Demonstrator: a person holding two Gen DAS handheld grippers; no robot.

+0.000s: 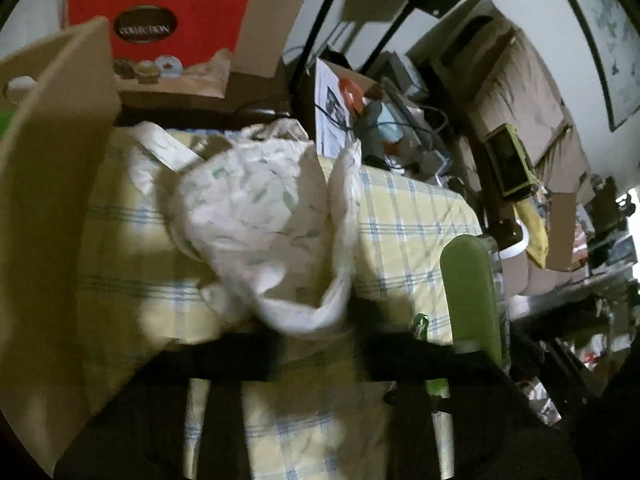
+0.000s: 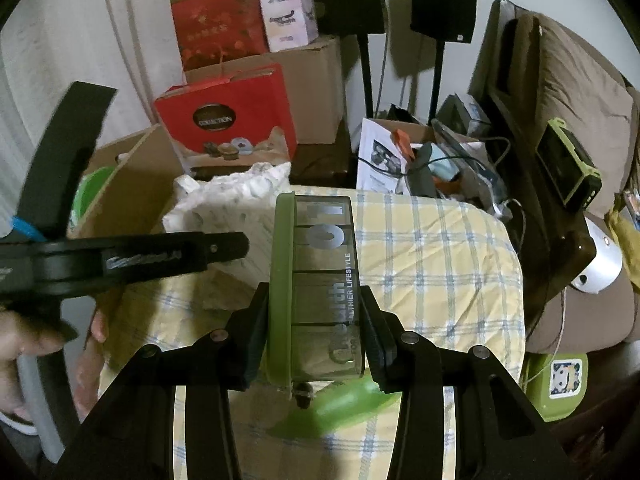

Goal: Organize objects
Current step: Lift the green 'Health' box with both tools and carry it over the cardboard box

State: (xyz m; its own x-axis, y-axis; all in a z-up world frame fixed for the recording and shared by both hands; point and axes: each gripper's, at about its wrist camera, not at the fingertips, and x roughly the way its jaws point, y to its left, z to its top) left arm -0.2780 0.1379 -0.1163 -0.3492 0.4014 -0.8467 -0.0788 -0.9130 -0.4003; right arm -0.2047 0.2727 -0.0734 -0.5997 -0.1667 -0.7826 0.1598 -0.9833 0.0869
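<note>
I'm clamping the right gripper (image 2: 314,336) across the clear green-lidded container (image 2: 316,292) — rigid, slick, light. Left gripper (image 1: 320,348) is pinching the soft, crinkly plastic bag (image 1: 260,216).

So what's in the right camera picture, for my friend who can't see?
The right gripper squeezes a clear container with a green lid, held over a yellow checked cloth. A white bag and red box sit behind.
</note>
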